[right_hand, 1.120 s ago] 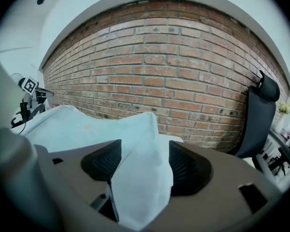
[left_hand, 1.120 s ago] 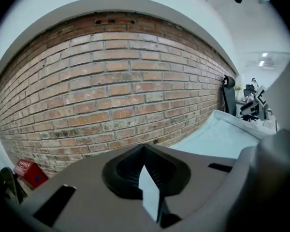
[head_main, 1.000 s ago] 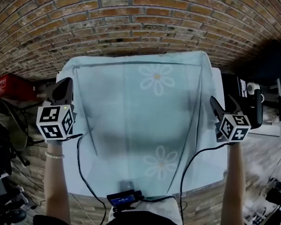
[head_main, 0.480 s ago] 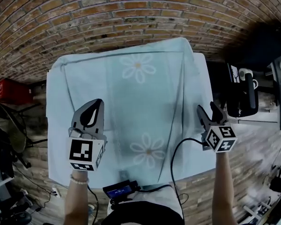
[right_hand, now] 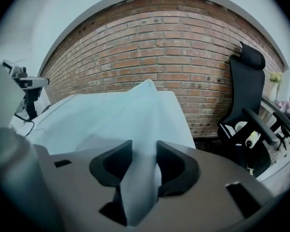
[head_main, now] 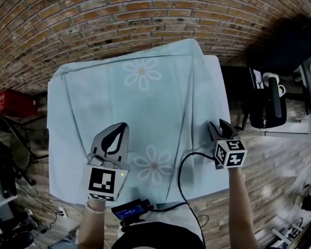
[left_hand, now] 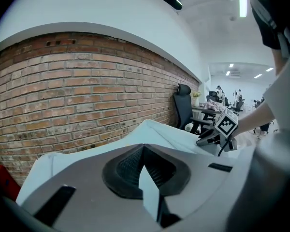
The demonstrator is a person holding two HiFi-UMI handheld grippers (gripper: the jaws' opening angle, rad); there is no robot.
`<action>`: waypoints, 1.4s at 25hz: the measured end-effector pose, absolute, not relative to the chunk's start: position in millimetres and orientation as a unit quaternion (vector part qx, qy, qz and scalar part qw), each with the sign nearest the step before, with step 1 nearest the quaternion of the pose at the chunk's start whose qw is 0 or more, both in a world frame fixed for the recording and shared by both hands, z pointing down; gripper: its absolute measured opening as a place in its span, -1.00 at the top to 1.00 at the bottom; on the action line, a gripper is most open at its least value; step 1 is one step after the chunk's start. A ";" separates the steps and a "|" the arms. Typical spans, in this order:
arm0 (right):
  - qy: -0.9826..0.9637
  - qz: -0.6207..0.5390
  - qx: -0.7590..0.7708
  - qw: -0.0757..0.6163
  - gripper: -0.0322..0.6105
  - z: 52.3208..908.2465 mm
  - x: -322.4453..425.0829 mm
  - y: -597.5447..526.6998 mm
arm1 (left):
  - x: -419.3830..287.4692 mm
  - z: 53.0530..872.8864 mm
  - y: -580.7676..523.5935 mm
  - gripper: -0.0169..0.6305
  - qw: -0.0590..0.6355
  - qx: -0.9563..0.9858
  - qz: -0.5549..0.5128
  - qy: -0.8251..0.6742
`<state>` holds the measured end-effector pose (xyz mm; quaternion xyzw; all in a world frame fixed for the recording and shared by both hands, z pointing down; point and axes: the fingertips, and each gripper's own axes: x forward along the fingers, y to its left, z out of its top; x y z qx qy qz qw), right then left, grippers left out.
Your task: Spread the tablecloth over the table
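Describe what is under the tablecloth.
A table: only a pale strip of its top shows beside the tablecloth, at the right. The rest of the top and the legs are covered.

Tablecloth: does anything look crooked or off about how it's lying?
Yes. The tablecloth lies skewed, leaving the table bare along its right edge, and a raised ridge of it stands between the right gripper's closing jaws.

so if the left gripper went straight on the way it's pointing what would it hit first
Most likely the tablecloth: the left gripper is tilted down over the spread cloth, so it would land there before reaching the brick wall. Exactly where on the cloth is hard to judge.
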<state>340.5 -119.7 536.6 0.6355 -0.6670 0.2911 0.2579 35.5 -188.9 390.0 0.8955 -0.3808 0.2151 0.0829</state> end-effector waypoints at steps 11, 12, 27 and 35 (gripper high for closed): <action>-0.644 0.234 0.671 0.283 0.79 517.2 394.2 -144.1 | 53.0 394.8 -182.5 0.90 0.075 0.893 0.223 -0.384; -0.642 0.230 0.674 0.284 0.79 515.5 401.9 -149.2 | 55.2 395.7 -182.5 0.90 0.074 0.893 0.224 -0.383; -0.610 0.140 0.720 0.302 0.79 479.4 493.8 -263.8 | 66.8 410.5 -182.8 0.90 0.077 0.887 0.231 -0.393; -0.585 0.137 0.736 0.311 0.79 477.8 535.6 -302.0 | 74.9 416.5 -187.1 0.90 0.081 0.884 0.229 -0.400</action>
